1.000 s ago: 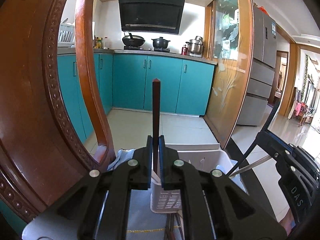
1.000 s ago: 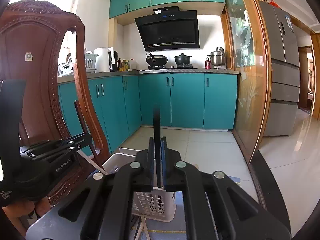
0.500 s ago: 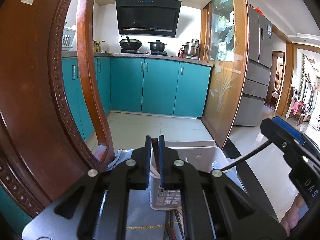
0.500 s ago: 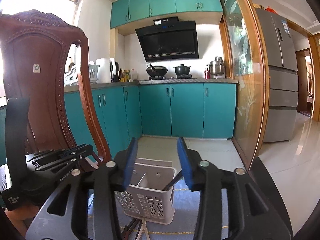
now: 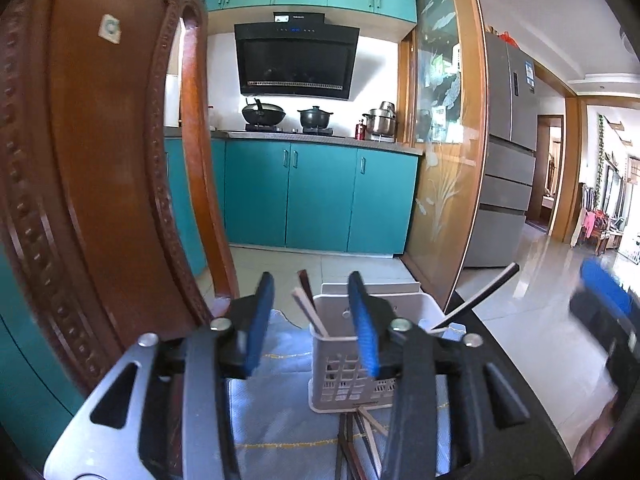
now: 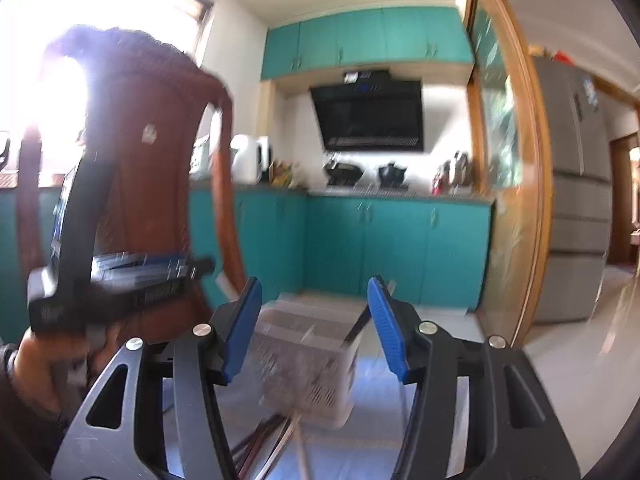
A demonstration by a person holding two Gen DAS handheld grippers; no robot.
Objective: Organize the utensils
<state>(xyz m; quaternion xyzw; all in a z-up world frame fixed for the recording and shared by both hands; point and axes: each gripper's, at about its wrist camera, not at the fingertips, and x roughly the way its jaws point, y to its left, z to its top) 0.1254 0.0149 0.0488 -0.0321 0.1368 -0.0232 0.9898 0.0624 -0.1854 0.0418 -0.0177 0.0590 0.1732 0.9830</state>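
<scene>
The left tongs (image 5: pixel 312 320) are spread apart with nothing between the blue pads (image 5: pixel 259 320), and the right tongs (image 6: pixel 316 324) are likewise wide apart and hold nothing. In the left wrist view a white slotted utensil basket (image 5: pixel 340 376) stands on the bench (image 5: pixel 276 420), just beyond the tongs at about 1 o'clock from their midpoint. A dark brown chopstick (image 5: pixel 306 286) and a pale one (image 5: pixel 310 314) lean out of the basket's left compartment toward 11 o'clock. A dark utensil (image 5: pixel 478 300) with a light lower end slants out of the basket's right side toward 2 o'clock. More chopsticks (image 5: pixel 366 436) lie flat on the bench at 6 o'clock from the basket, their ends touching or just under its base. A carved wooden chair back (image 5: pixel 100 184) fills the 9 o'clock side. The right wrist view is blurred; the basket (image 6: pixel 308 364) sits between the tongs' pads there, with loose sticks (image 6: pixel 280 440) on the bench below it. The kitchen's teal cabinets (image 5: pixel 320 196) stand well behind
</scene>
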